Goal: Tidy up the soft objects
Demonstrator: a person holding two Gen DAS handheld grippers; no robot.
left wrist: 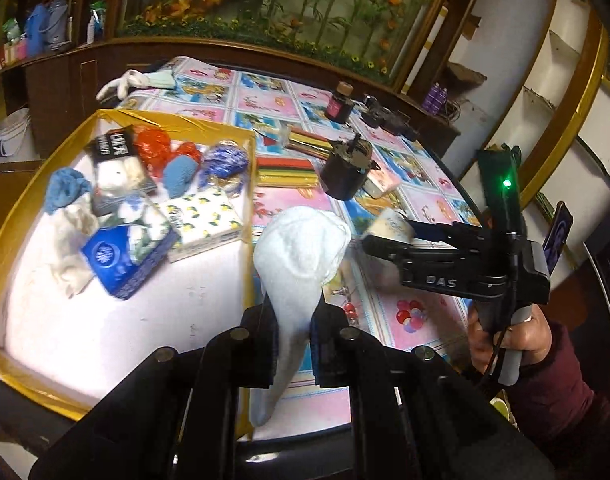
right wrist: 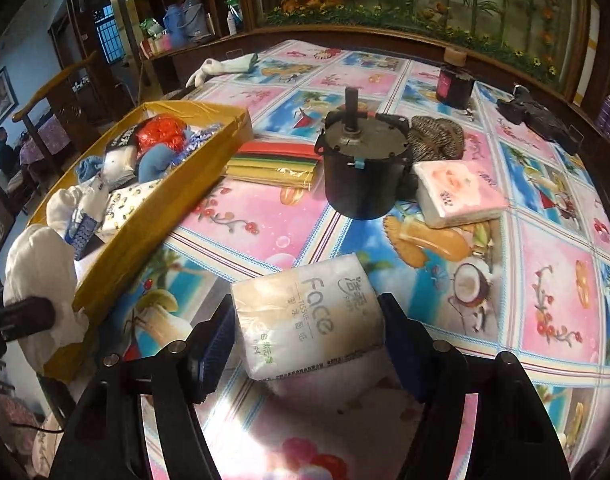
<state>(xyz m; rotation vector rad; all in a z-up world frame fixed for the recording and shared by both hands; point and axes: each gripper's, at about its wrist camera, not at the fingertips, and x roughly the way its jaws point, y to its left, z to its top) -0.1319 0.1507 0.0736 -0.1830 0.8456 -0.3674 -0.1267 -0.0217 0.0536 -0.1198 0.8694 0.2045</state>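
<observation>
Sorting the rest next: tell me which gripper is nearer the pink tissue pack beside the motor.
Right. The right gripper, around the Face tissue pack, sits just short of the pink tissue pack; the left gripper, holding the white sock, hangs by the yellow box.

Counts, both views:
- tissue packs on table: two, white pack (right wrist: 305,320), pink pack (right wrist: 459,192)
- yellow-rimmed box (left wrist: 45,200): one
- black motor (right wrist: 361,168): one
- dark bottle (right wrist: 454,80): one
- white socks: two, held sock (left wrist: 301,256), far sock (right wrist: 209,69)
</observation>
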